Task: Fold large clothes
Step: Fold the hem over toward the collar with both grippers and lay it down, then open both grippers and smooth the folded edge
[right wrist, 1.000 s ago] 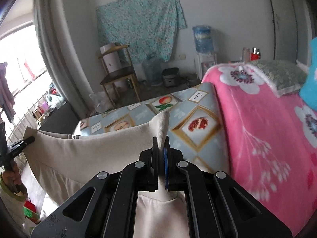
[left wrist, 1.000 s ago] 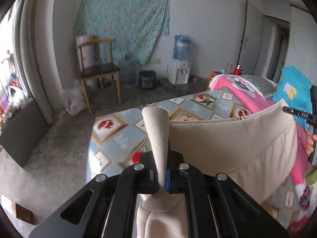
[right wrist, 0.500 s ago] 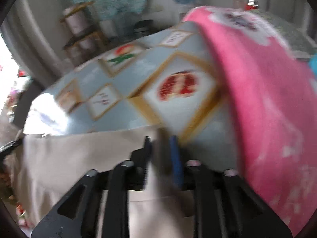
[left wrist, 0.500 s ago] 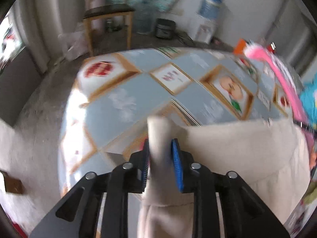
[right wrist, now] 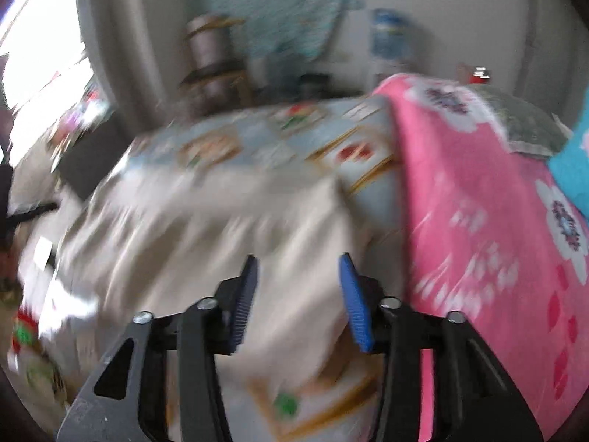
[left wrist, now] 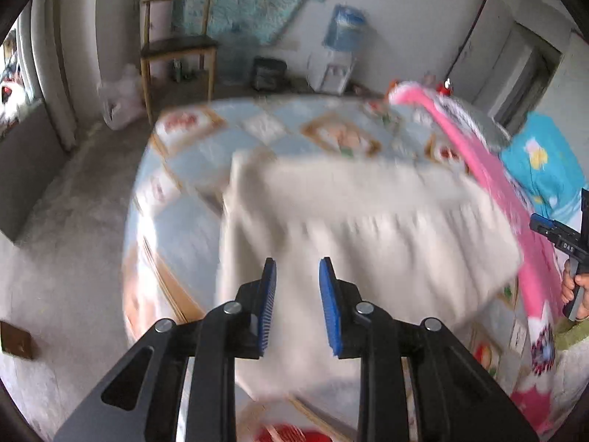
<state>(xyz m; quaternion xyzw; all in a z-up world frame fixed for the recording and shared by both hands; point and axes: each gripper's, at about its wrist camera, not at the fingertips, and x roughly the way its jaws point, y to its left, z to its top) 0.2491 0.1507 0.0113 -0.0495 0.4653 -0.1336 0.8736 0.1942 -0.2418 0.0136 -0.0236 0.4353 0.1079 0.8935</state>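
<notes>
Both the left gripper [left wrist: 296, 276] and right gripper [right wrist: 298, 276] stand apart, empty, the beige garment [left wrist: 368, 221] dropped on the bed [left wrist: 191, 169]; next, I judge, regrip an edge to fold.

1. The left gripper [left wrist: 296, 270] points forward and down. Its two black fingers stand apart, and the blue pads [left wrist: 328, 294] face each other across a gap. The pads press on nothing.
2. The left gripper's jaws have just been opening. Nothing is pinched between them.
3. The right gripper [right wrist: 299, 269] also points forward and down. Its blue pads [right wrist: 353, 302] stand wider apart than the left ones and squeeze nothing.
4. The right gripper's jaws sprang open and have just been closing a little. They grip nothing.
5. In the left wrist view, the right gripper shows at the right edge, with the person's hand [left wrist: 574, 287] wrapped around its handle.
</notes>
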